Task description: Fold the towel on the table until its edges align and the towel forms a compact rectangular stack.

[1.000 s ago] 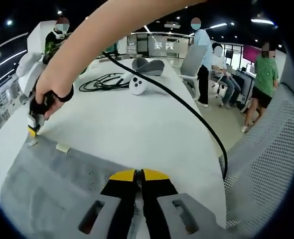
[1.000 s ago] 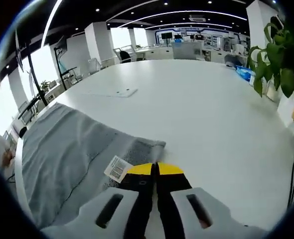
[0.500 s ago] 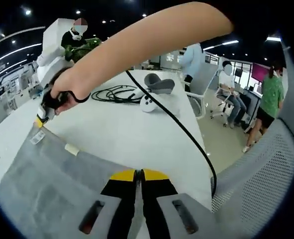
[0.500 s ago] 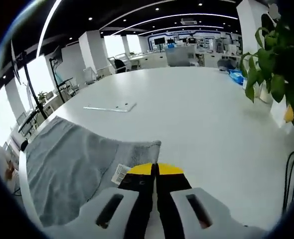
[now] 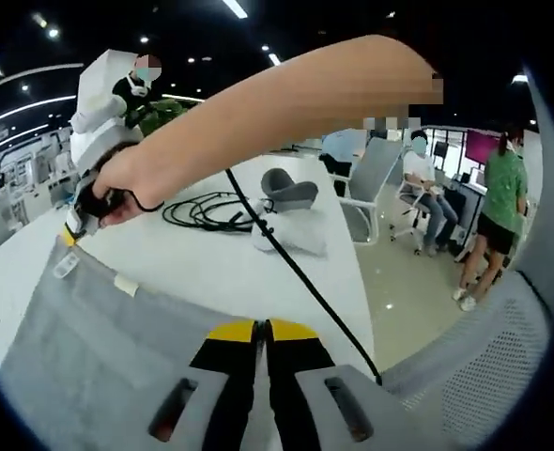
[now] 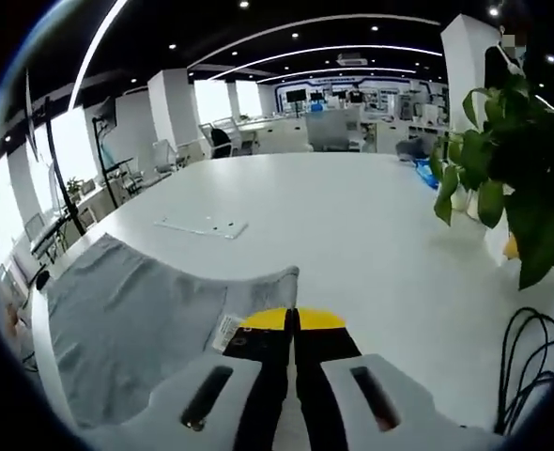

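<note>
Presently the grey terry towel [image 5: 99, 348] is held up off the white table top [image 5: 221, 272] by two corners, its lower part draped toward the table's near edge. The left gripper [image 5: 261, 331] has its yellow-tipped jaws pressed together on the towel's edge; the right gripper [image 6: 293, 319] is likewise pinched on the opposite corner, just beside a small white barcode label [image 6: 224, 331], and is seen again in the left gripper view, gripped in the person's hand [image 5: 108, 183] at the far corner [image 5: 70, 233]. The step in hand is judged to be the first fold: the lifted edge is to be carried across and laid on the opposite edge. For this to go well, both corners should be kept level and the cloth taut between them, then lowered together so the edges meet before either pinch is let go. Around the work are noted a coil of black cable [image 5: 207, 209], a grey and white headset [image 5: 288, 188], a flat white plate [image 6: 202, 225] lying beyond the towel, and a green potted plant [image 6: 516, 178]. A black cord [image 5: 296, 272] trails across the table near the fold path and could be snagged. People sit and stand beyond the table.
</note>
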Demonstrator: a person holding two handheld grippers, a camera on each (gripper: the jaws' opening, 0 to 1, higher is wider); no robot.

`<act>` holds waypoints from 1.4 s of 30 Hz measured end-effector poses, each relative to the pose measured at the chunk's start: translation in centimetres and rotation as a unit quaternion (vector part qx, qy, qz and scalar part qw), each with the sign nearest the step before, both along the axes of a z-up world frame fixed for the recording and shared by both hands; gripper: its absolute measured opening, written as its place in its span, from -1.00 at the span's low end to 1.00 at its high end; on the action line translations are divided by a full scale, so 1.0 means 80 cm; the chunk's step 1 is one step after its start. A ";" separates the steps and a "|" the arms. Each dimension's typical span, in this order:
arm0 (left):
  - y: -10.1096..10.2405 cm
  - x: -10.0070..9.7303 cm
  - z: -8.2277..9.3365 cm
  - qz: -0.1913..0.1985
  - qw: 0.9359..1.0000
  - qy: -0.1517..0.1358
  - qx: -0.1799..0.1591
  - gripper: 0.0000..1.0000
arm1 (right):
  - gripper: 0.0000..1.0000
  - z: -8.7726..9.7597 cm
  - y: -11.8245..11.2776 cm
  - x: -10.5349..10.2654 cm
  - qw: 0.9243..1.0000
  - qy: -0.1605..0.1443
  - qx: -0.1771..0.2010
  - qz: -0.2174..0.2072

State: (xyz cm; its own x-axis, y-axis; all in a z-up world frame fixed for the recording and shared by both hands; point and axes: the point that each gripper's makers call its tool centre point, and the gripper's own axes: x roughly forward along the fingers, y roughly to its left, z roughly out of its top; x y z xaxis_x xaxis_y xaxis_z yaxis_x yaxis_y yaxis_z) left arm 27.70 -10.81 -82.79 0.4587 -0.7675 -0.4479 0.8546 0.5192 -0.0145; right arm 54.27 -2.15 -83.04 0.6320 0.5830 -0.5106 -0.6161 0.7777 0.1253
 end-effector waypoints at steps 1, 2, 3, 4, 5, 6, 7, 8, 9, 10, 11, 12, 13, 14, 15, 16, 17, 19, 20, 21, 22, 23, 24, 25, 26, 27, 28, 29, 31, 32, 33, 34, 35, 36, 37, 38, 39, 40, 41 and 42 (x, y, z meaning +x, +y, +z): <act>0.000 0.000 0.003 0.000 1.000 -0.002 -0.001 -0.93 | -1.00 0.003 -0.002 -0.001 1.000 0.006 0.009 -0.004; -0.001 0.000 0.006 0.000 1.000 -0.004 -0.003 -0.93 | -1.00 0.005 -0.004 -0.002 1.000 0.009 0.015 -0.008; 0.000 -0.001 0.009 0.001 1.000 -0.005 -0.004 -0.93 | -1.00 0.007 -0.006 -0.003 1.000 0.009 0.017 -0.009; 0.001 -0.001 0.010 0.002 1.000 -0.005 -0.004 -0.93 | -1.00 0.009 -0.006 -0.004 1.000 0.008 0.017 -0.010; 0.004 -0.003 0.013 0.005 1.000 -0.006 -0.003 -0.93 | -1.00 0.010 -0.006 -0.005 1.000 0.008 0.017 -0.010; 0.007 -0.004 0.015 0.008 1.000 -0.007 -0.004 -0.93 | -1.00 0.012 -0.006 -0.007 1.000 0.008 0.018 -0.010; 0.009 -0.005 0.016 0.009 1.000 -0.007 -0.005 -0.93 | -1.00 0.014 -0.004 -0.008 1.000 0.008 0.019 -0.010; 0.011 -0.006 0.018 0.012 1.000 -0.008 -0.004 -0.93 | -1.00 0.018 -0.002 -0.011 1.000 0.009 0.022 -0.012; 0.014 -0.006 0.019 0.015 1.000 -0.007 -0.003 -0.93 | -1.00 0.019 -0.001 -0.012 1.000 0.009 0.023 -0.012; 0.019 -0.008 0.021 0.018 1.000 -0.008 -0.002 -0.93 | -1.00 0.024 0.003 -0.014 1.000 0.008 0.026 -0.011; 0.023 -0.009 0.023 0.022 1.000 -0.009 -0.002 -0.93 | -1.00 0.027 0.006 -0.016 1.000 0.007 0.028 -0.010; 0.026 -0.010 0.026 0.027 1.000 -0.010 -0.004 -0.93 | -1.00 0.031 0.010 -0.017 1.000 0.005 0.030 -0.008; 0.032 -0.011 0.031 0.031 0.999 -0.011 -0.006 -0.93 | -1.00 0.037 0.015 -0.018 0.999 0.002 0.033 -0.007; 0.036 -0.013 0.035 0.035 0.999 -0.013 -0.007 -0.93 | -1.00 0.041 0.018 -0.019 0.999 0.001 0.035 -0.007; 0.041 -0.014 0.040 0.038 0.999 -0.016 -0.008 -0.93 | -1.00 0.048 0.023 -0.021 0.999 -0.002 0.040 -0.008; 0.045 -0.016 0.044 0.040 0.999 -0.019 -0.008 -0.93 | -1.00 0.052 0.027 -0.022 0.999 -0.003 0.043 -0.008; 0.051 -0.019 0.049 0.042 0.999 -0.023 -0.007 -0.94 | -1.00 0.058 0.033 -0.025 0.999 -0.006 0.045 -0.007; 0.060 -0.022 0.056 0.046 0.998 -0.030 -0.004 -0.94 | -1.00 0.062 0.039 -0.027 0.999 -0.008 0.031 -0.011; 0.064 -0.023 0.058 0.048 0.998 -0.032 -0.003 -0.94 | -1.00 0.064 0.043 -0.028 0.999 -0.008 0.032 -0.010; 0.070 -0.026 0.062 0.050 0.998 -0.036 -0.001 -0.94 | -1.00 0.068 0.047 -0.029 0.999 -0.007 0.036 -0.011; 0.072 -0.026 0.063 0.051 0.998 -0.038 -0.001 -0.94 | -1.00 0.071 0.050 -0.031 0.999 -0.005 0.039 -0.014; 0.079 -0.028 0.067 0.055 0.998 -0.041 -0.002 -0.94 | -1.00 0.074 0.054 -0.032 0.999 -0.006 0.040 -0.016; 0.083 -0.029 0.069 0.057 0.998 -0.041 -0.004 -0.94 | -1.00 0.079 0.059 -0.034 0.999 -0.008 0.043 -0.016; 0.090 -0.032 0.073 0.060 0.997 -0.043 -0.008 -0.94 | -1.00 0.083 0.064 -0.036 0.999 -0.010 0.047 -0.017; 0.095 -0.034 0.075 0.061 0.997 -0.044 -0.009 -0.94 | -1.00 0.084 0.067 -0.037 0.999 -0.010 0.049 -0.018; 0.103 -0.036 0.078 0.064 0.997 -0.044 -0.009 -0.94 | -1.00 0.088 0.073 -0.041 0.999 -0.010 0.051 -0.017; 0.109 -0.038 0.079 0.066 0.997 -0.046 -0.008 -0.94 | -1.00 0.090 0.077 -0.043 0.998 -0.010 0.051 -0.017; 0.115 -0.040 0.081 0.069 0.997 -0.047 -0.008 -0.94 | -1.00 0.093 0.082 -0.046 0.999 -0.012 0.051 -0.015; 0.134 -0.044 0.086 0.080 0.996 -0.048 -0.014 -0.94 | -1.00 0.099 0.097 -0.054 0.999 -0.016 0.050 -0.011; 0.141 -0.046 0.087 0.082 0.995 -0.048 -0.017 -0.94 | -1.00 0.102 0.102 -0.057 0.999 -0.018 0.050 -0.011; 0.149 -0.049 0.088 0.083 0.995 -0.047 -0.018 -0.94 | -1.00 0.104 0.105 -0.059 0.998 -0.019 0.051 -0.012; 0.151 -0.049 0.089 0.084 0.995 -0.046 -0.018 -0.94 | -1.00 0.108 0.112 -0.063 0.998 -0.021 0.053 -0.013; 0.158 -0.051 0.090 0.086 0.995 -0.044 -0.020 -0.94 | -1.00 0.111 0.117 -0.065 0.998 -0.022 0.054 -0.014; 0.162 -0.052 0.092 0.087 0.995 -0.044 -0.022 -0.94 | -1.00 0.114 0.124 -0.068 0.998 -0.023 0.058 -0.018; 0.168 -0.053 0.095 0.088 0.995 -0.045 -0.024 -0.94 | -1.00 0.115 0.129 -0.070 0.998 -0.024 0.059 -0.019; 0.172 -0.053 0.097 0.090 0.995 -0.047 -0.025 -0.94 | -1.00 0.118 0.137 -0.073 0.998 -0.025 0.059 -0.019; 0.176 -0.054 0.099 0.091 0.994 -0.048 -0.025 -0.94 | -1.00 0.120 0.143 -0.075 0.998 -0.025 0.059 -0.018; 0.182 -0.055 0.103 0.094 0.994 -0.053 -0.025 -0.94 | -1.00 0.123 0.149 -0.077 0.998 -0.027 0.059 -0.016; 0.187 -0.056 0.105 0.095 0.994 -0.055 -0.026 -0.94 | -1.00 0.125 0.154 -0.078 0.998 -0.029 0.058 -0.014; 0.194 -0.058 0.109 0.099 0.993 -0.057 -0.028 -0.94 | -1.00 0.127 0.158 -0.079 0.998 -0.030 0.057 -0.012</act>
State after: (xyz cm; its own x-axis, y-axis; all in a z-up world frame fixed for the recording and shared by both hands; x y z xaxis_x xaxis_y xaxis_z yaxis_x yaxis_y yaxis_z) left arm 23.03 4.71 -74.08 0.6486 -0.6789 -0.3441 0.7333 0.6785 0.0436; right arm 47.92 10.52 -72.91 0.6745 0.6193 -0.4019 -0.6064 0.7752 0.1770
